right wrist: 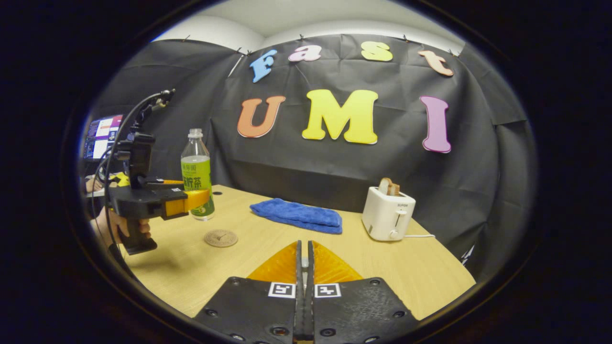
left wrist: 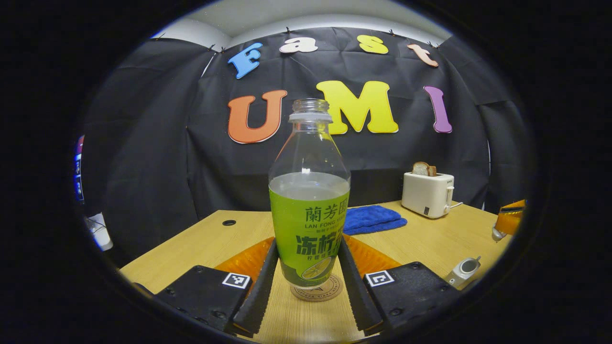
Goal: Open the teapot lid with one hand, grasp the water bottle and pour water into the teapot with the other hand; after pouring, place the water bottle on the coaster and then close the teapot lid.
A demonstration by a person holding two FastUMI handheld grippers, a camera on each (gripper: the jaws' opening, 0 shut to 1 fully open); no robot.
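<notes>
In the left gripper view the water bottle [left wrist: 310, 200] stands upright between the fingers of the left gripper [left wrist: 308, 282], both fingers pressing its lower green label, one at each side. Its base hangs above the round coaster [left wrist: 315, 289], which lies on the wooden table [left wrist: 210, 243] at 6 o'clock of the bottle; from this angle I cannot tell whether base and coaster touch. In the right gripper view the same bottle [right wrist: 197, 174] sits clamped in the left gripper [right wrist: 191, 200], held by a hand [right wrist: 119, 224], and there the bottle is lifted clear, with the coaster [right wrist: 220, 237] at about 5 o'clock of it.

The right gripper [right wrist: 302, 267] is clenched, its fingers pressed together with only a thin slit between them; something small shows in that slit, too small to make out.

The table's far edge runs along the black cloth wall [right wrist: 334, 162]. A folded blue towel [right wrist: 297, 215] lies at 1 o'clock of the coaster, and a white toaster [right wrist: 387, 213] holding bread stands further right, near the back edge. Bare wood lies around the coaster. In the left gripper view a small white teapot [left wrist: 464, 270] sits at 4 o'clock of the bottle, near the table's right edge.

The bottle is clear plastic, uncapped, about half full of pale cloudy liquid.
</notes>
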